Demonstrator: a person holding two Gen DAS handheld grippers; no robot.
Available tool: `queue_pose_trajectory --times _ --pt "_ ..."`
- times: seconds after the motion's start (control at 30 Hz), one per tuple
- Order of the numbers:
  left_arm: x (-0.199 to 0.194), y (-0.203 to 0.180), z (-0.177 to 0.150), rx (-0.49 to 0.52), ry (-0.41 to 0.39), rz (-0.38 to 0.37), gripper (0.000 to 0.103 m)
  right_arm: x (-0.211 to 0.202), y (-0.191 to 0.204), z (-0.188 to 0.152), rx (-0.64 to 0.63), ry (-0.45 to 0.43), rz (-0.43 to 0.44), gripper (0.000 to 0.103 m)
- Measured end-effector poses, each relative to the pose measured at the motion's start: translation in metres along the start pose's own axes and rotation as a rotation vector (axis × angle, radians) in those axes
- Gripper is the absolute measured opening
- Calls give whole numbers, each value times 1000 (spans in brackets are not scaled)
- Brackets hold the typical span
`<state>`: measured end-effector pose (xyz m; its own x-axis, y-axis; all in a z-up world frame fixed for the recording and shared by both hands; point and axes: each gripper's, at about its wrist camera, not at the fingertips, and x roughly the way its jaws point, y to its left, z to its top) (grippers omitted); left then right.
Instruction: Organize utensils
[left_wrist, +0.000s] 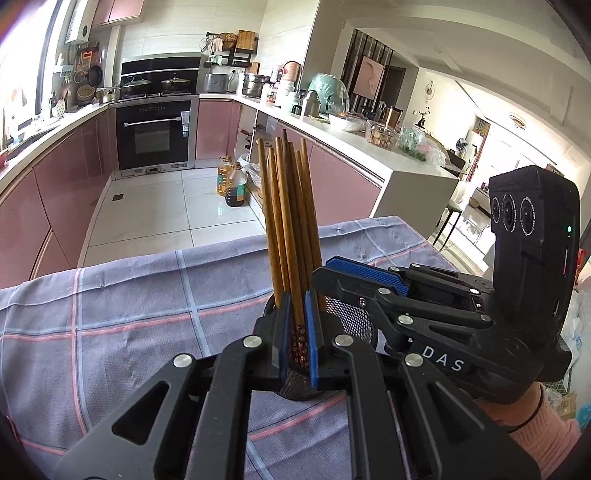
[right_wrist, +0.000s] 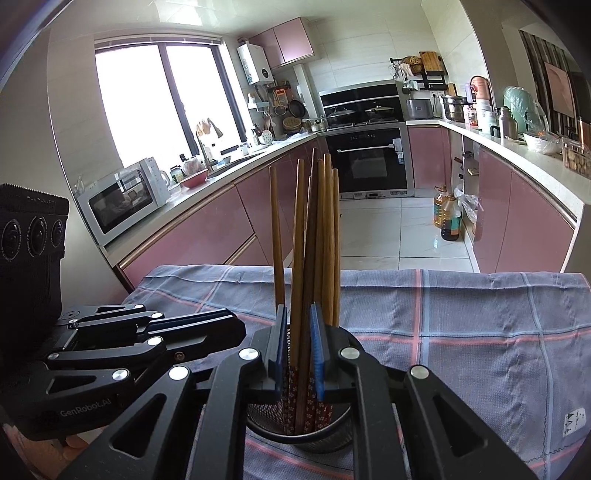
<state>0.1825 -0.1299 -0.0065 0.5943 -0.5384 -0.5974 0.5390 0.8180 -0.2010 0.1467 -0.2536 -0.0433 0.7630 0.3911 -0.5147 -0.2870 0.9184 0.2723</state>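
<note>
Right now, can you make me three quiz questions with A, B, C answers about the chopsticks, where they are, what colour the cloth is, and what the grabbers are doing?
1. Where do the chopsticks stand?
A. In a black mesh cup
B. Flat on the floor
C. Inside the microwave

2. What colour is the tablecloth?
A. Plain green
B. Grey-blue with pink and pale blue lines
C. Yellow with dots

3. What is between the left gripper's blue pads?
A. Nothing
B. A spoon
C. A chopstick

Answers:
1 A: their patterned lower ends sit inside the mesh cup.
2 B: the cloth shows that check pattern in both views.
3 C: one wooden stick runs up between the narrow pads; the right gripper brackets several sticks the same way.
</note>
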Motion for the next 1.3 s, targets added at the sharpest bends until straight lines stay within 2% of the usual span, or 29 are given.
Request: queue_pose_trajectory --times 0.03,0.13,0.2,0.23,0.3,0.33,0.4,0.47,0.63,0.87,1.3 --pt "-3 1 -2 -4 -12 6 13 -3 0 -1 -1 -3 0 22" --pt "-16 5 -9 -7 -60 45 33 -12 3 -6 -3 -19 0 37" --pt "-28 8 -17 -4 -109 128 52 -20 6 -10 -6 -39 -9 56" --pt "-35 10 -22 -2 -129 154 58 -23 7 -12 -6 -49 -17 60" --pt "-48 15 -30 -21 -160 187 80 -29 10 -18 -7 -66 -36 83" --pt "-55 17 -34 -29 -181 212 82 -33 11 -21 -11 -78 -45 87" --pt "-67 20 -42 -27 -206 247 98 -38 16 -28 -29 -94 -65 90" --pt "-78 21 -49 -27 -237 292 98 -44 22 -32 -46 -114 -91 97" --pt "-104 22 -69 -34 -290 361 98 -57 32 -42 -55 -162 -136 96" --pt "-134 20 -87 -61 -352 412 98 -72 45 -56 -93 -226 -205 96" --pt "-163 7 -110 -37 -412 475 98 -95 71 -71 -132 -308 -255 96"
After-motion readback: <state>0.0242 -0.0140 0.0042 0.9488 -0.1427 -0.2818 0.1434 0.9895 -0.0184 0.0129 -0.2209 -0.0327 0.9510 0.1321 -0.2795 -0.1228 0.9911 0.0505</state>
